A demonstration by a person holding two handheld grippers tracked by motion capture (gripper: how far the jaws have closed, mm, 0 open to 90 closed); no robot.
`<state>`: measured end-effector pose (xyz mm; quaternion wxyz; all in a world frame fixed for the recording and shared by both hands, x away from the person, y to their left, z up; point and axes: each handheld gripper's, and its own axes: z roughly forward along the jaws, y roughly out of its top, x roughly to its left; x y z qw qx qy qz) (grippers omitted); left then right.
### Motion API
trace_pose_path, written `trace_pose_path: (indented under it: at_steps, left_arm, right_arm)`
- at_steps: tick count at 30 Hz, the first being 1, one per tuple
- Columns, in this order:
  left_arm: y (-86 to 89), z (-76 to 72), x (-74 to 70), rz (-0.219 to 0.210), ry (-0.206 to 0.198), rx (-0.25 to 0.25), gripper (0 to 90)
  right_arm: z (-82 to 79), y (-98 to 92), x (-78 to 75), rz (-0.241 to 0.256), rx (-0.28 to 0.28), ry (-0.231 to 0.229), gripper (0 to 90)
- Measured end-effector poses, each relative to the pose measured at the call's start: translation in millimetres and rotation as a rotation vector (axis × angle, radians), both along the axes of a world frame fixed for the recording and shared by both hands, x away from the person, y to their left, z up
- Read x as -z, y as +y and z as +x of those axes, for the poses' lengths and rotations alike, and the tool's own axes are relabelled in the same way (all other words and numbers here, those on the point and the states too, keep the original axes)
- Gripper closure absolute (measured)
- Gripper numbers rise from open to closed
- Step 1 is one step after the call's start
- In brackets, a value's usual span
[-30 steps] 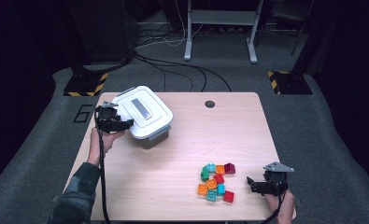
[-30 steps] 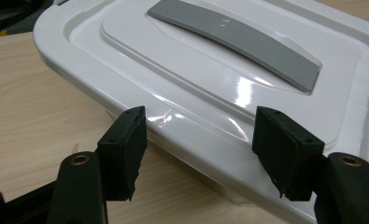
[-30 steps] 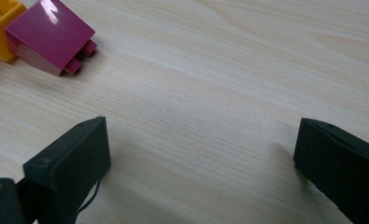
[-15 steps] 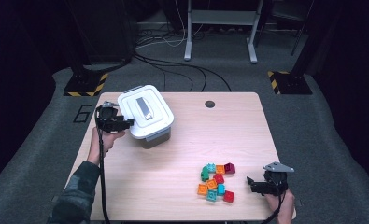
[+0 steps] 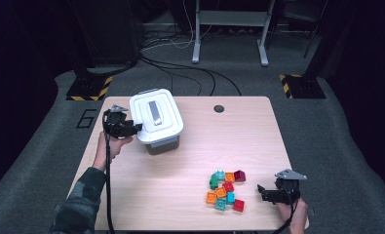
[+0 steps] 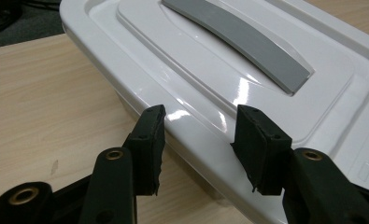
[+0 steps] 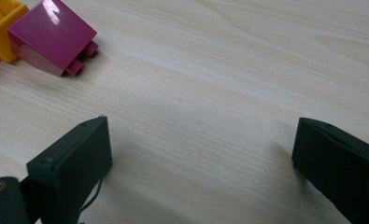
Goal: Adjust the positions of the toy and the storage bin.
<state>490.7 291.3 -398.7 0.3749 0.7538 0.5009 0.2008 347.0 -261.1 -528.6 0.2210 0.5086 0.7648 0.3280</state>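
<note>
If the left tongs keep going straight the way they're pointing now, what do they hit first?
Most likely the rim of the white lidded box. The left tongs stand open, with the lid's edge running right in front of and between their jaws. Whether they already touch it is hard to tell.

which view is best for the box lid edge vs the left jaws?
Left gripper view: the open left gripper sits at the lid rim, one jaw on each side of it. High view shows the whole lid, small, with the gripper beside it.
</note>
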Motion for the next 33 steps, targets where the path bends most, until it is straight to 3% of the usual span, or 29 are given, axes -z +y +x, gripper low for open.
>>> trace_pose_path:
  at_steps: [2,5,8,12,16,25,33]
  left_arm:
    - [0.4,2.0,-1.5,0.007,0.015,0.006,52.6]
    - [-5.1,5.6,-5.2,0.058,0.024,-0.009,35.6]
    - [-14.7,10.4,-16.0,0.065,0.011,-0.033,23.9]
    - [-26.7,18.0,-22.0,0.059,0.018,-0.039,15.6]
    - [-37.3,24.0,-23.7,0.077,0.021,-0.034,15.2]
    - [-57.7,37.5,-15.3,0.065,0.046,-0.031,14.6]
    - [-74.1,49.2,-9.8,0.118,0.044,-0.049,17.1]
  right_arm:
    - [0.0,0.0,0.0,0.000,0.000,0.000,3.8]
    - [0.0,0.1,0.0,0.001,0.000,0.000,3.8]
    - [0.0,0.1,0.0,0.001,0.001,0.000,3.9]
    - [0.0,0.3,-0.1,0.003,0.003,0.002,3.9]
    - [-0.1,0.2,-0.1,0.003,0.003,0.002,4.1]
    - [-0.1,-0.1,-0.2,0.004,0.002,-0.001,5.2]
    - [-0.3,-0.2,-0.3,0.005,-0.002,-0.001,6.0]
